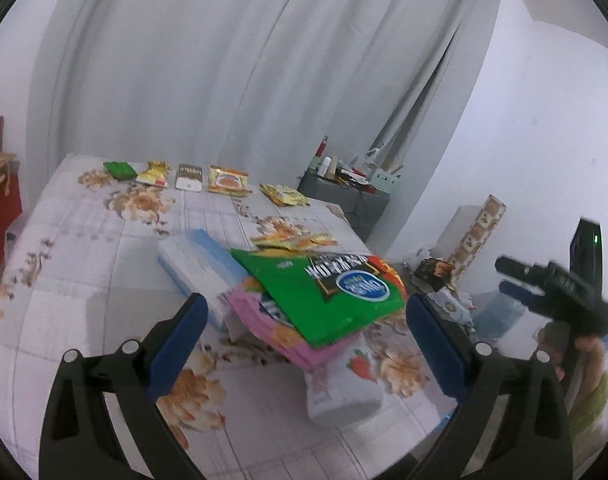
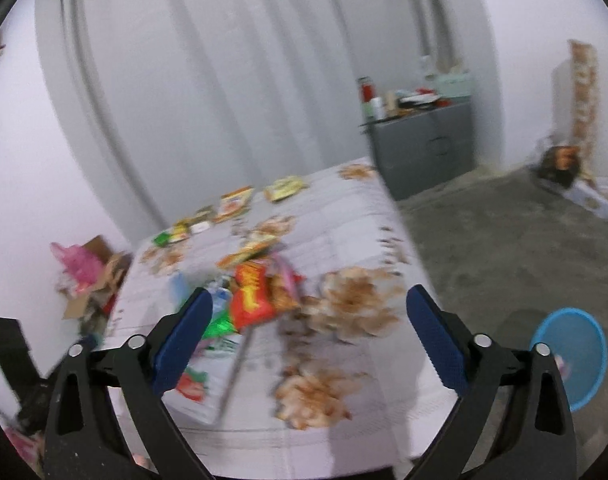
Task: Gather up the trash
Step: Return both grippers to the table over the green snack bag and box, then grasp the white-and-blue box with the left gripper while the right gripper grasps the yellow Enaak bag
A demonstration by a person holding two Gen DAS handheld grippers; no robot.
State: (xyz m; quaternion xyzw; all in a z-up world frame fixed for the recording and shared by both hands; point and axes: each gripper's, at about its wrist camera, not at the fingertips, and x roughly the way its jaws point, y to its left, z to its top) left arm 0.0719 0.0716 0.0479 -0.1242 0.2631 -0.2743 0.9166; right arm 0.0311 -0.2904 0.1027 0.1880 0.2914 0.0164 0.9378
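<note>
A pile of trash lies on the flower-print table: a green snack bag on top of a pink wrapper, beside a blue-and-white box and a white strawberry packet. My left gripper is open just in front of the pile, with nothing between its pads. In the right wrist view a red-orange snack bag tops the same pile. My right gripper is open and empty over the table, just short of the pile. It also shows at the right edge of the left wrist view, as the right gripper.
Several small wrappers lie in a row along the table's far edge. A blue bin stands on the floor to the right of the table. A grey cabinet with bottles stands by the curtain. Cardboard and bags lie on the floor at the left.
</note>
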